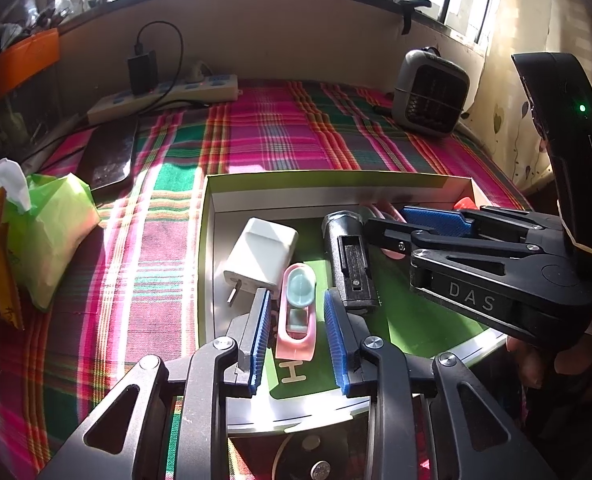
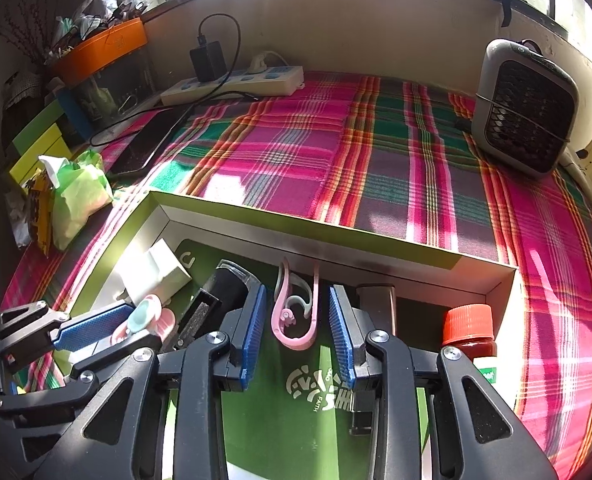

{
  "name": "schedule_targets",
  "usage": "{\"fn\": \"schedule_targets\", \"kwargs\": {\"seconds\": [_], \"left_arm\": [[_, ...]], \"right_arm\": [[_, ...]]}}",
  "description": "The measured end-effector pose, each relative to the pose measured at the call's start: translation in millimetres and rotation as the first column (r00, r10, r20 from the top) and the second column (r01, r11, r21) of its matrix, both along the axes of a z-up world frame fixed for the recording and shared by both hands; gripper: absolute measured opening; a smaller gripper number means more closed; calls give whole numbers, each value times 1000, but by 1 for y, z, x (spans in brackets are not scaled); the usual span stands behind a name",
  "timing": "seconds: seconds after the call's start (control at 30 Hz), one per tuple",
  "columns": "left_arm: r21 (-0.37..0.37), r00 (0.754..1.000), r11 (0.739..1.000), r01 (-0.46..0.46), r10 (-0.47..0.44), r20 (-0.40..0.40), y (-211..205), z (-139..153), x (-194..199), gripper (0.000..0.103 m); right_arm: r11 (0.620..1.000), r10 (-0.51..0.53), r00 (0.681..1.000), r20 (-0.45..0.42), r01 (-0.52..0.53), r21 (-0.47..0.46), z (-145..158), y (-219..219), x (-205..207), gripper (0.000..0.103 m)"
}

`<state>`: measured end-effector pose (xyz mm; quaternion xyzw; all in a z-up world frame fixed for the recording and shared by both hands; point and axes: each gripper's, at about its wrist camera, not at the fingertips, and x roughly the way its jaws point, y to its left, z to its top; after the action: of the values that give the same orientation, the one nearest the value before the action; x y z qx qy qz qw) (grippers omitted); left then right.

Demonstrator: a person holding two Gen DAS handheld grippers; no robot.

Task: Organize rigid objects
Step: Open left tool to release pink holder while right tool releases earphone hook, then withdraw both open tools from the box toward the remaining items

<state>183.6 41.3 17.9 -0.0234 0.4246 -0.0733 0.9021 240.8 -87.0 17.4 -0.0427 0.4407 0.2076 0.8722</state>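
Observation:
A shallow box (image 1: 210, 204) with a green floor lies on the plaid cloth. It holds a white charger plug (image 1: 262, 258), a black torch (image 1: 346, 256), a pink and teal clip (image 1: 296, 312), a pink hook-shaped piece (image 2: 294, 320) and a red-capped bottle (image 2: 470, 332). My left gripper (image 1: 298, 344) is open, blue pads either side of the clip with small gaps. My right gripper (image 2: 296, 340) is open too, its pads flanking the pink hook without touching it. In the left wrist view the right gripper's fingers (image 1: 436, 218) reach in from the right, beyond the torch.
On the plaid cloth (image 2: 296, 152) beyond the box stand a small grey heater (image 2: 524, 108) at the back right and a power strip (image 2: 232, 84) with a black adapter by the wall. A green tissue pack (image 1: 52, 232) and a dark phone (image 1: 110, 156) lie left.

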Motion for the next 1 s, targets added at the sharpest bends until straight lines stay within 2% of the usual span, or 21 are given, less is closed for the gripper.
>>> {"fn": "schedule_targets", "kwargs": {"seconds": [0.27,1.0], "left_arm": [[1,1000,1000,-1,1,7,0,4,-5,34],[9,998,1000,-16,16,68,-3,29,-43,37]], "right_arm": [[1000,-11,1000,20,11,9,7,-3,-6,40],[996,-69,995,73,65,56,34,-21,-49,43]]}}
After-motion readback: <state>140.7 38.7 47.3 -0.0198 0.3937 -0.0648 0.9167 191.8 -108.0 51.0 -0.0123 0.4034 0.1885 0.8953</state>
